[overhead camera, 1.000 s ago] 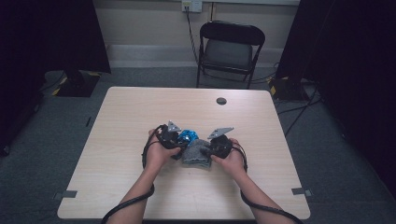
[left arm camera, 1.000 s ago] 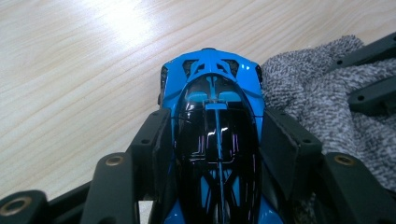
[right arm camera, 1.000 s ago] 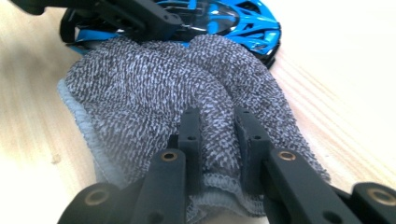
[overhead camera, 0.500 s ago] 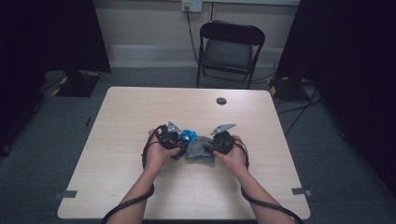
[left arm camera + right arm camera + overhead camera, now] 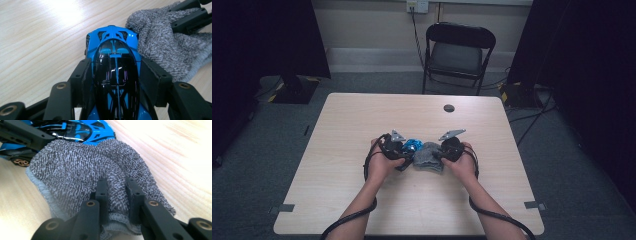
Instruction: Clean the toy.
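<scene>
Blue-and-black glossy toy car (image 5: 115, 72) sits clamped between the pads of the left hand-held gripper (image 5: 116, 75); the jaws stand about half open, pressed against both flanks of the body. The right hand-held gripper (image 5: 117, 188) has its jaws nearly together, pinching a fold of the grey knitted cloth (image 5: 85, 170) near its hemmed edge.

Change since a second ago, read from the high view: the grey cloth (image 5: 428, 156) lay a little nearer the person, below the car; it now sits bunched directly against the right side of the car (image 5: 413, 145), and the right gripper (image 5: 443, 152) has drawn in toward the left one (image 5: 404, 154). The left gripper and the car keep the same place on the counter (image 5: 362, 120).

Judgement: the car is being held steady while the cloth is brought up to it, most likely for wiping or wrapping. Contact is made at one side; the roof and nose remain uncovered.

Position: car and cloth lie at the middle of the light wooden counter, on the person's side. A small dark round disc (image 5: 449, 108) lies well apart at the far edge.

Markings: no brand, label or lettering is legible on the car, cloth or grippers.
</scene>
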`<state>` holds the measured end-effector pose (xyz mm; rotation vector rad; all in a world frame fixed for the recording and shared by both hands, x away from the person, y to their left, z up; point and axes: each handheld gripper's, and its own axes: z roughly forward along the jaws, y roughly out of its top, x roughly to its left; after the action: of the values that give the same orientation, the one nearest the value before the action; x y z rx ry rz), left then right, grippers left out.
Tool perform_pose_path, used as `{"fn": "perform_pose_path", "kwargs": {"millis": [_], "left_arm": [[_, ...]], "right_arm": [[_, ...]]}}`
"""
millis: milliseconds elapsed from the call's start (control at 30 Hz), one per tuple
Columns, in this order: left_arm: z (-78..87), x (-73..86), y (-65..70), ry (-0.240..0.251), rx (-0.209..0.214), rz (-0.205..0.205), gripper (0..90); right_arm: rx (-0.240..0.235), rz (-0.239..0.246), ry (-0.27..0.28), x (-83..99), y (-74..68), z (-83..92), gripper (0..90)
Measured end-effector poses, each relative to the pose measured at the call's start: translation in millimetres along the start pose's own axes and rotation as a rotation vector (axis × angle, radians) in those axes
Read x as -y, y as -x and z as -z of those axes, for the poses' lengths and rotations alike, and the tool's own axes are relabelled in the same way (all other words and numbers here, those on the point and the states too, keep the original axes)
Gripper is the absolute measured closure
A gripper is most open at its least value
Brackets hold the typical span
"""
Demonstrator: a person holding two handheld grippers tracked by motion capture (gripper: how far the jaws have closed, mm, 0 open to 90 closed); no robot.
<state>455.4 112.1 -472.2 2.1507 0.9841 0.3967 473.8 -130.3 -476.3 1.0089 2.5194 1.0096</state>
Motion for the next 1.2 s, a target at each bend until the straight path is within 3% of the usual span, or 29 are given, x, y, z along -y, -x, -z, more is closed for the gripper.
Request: {"fn": "perform_pose_path", "kwargs": {"millis": [333,600,733,900,1000,1200], "left_arm": [[0.0,0.4,-0.1,0.004,-0.001,0.002,44.5],[0.4,1.5,-1.2,0.011,0.002,0.009,44.4],[0.4,1.0,-0.8,0.007,0.0,0.004,44.4],[0.3,0.6,-0.6,0.004,0.0,0.007,44.4],[0.3,0.4,-0.4,0.001,-0.001,0.005,44.4],[0.1,0.2,0.1,0.001,-0.003,0.01,44.4]], "right_arm": [[0.055,-0.033,0.007,-4.8,4.0,-1.4,75.0],[0.089,-0.069,0.045,0.2,10.9,9.1,74.9],[0.072,-0.057,0.063,3.5,13.3,19.0,74.8],[0.042,-0.004,0.097,8.8,8.7,32.6,74.7],[0.027,0.027,0.107,11.9,2.7,40.1,74.7],[-0.05,0.074,0.133,20.6,-18.5,52.1,74.9]]}}
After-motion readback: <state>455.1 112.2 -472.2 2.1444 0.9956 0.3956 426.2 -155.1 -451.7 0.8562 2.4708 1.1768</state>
